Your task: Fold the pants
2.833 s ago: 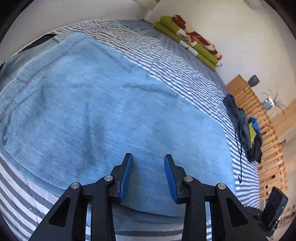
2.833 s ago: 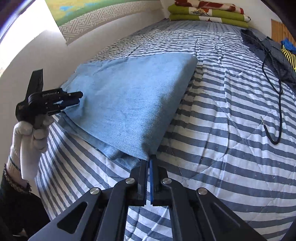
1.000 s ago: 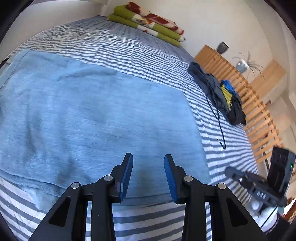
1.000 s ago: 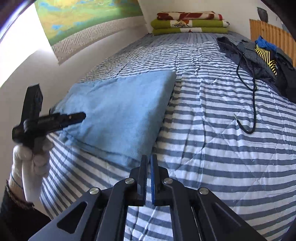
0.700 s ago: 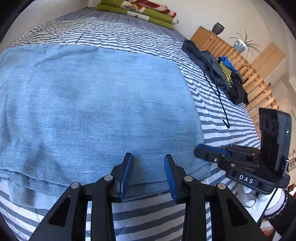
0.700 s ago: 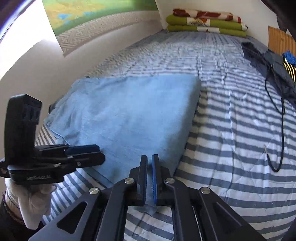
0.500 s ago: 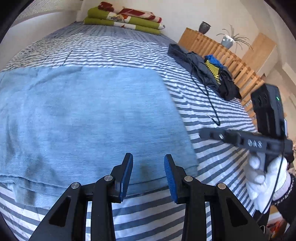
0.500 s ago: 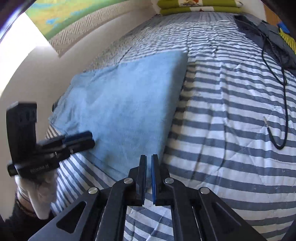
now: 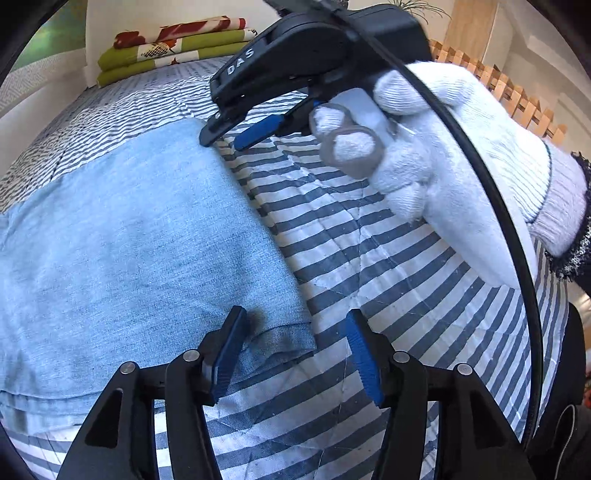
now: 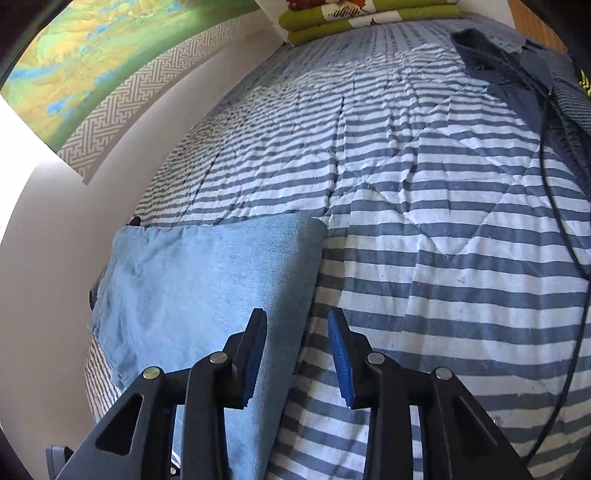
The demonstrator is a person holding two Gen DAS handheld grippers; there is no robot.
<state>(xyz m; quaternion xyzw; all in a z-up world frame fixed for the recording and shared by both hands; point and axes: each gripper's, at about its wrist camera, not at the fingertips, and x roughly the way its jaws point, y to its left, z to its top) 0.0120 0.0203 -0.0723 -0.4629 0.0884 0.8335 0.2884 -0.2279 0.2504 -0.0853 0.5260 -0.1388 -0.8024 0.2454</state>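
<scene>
Light blue denim pants [image 9: 129, 240] lie folded flat on the striped bed. My left gripper [image 9: 295, 338] is open, straddling the near right corner of the pants, its left pad over the denim and its right pad over the bedcover. In the left wrist view the right gripper [image 9: 221, 136] sits at the far right edge of the pants, held by a white-gloved hand [image 9: 443, 166]. My right gripper [image 10: 297, 345] is open across the right fold edge of the pants [image 10: 207, 280], low over the cloth.
The blue-and-white striped bedcover [image 10: 424, 240] stretches away to the right. Folded green and red blankets [image 10: 362, 18] are stacked at the head. Dark clothes with a black cord [image 10: 546, 110] lie at the right. A wall with a painting [image 10: 92, 66] runs along the left. A wooden slatted frame [image 9: 517, 99] stands behind.
Both grippers have moved to the right edge of the pants. The right gripper, shut before, now stands open over the fold edge; the left has opened wider at the near corner.
</scene>
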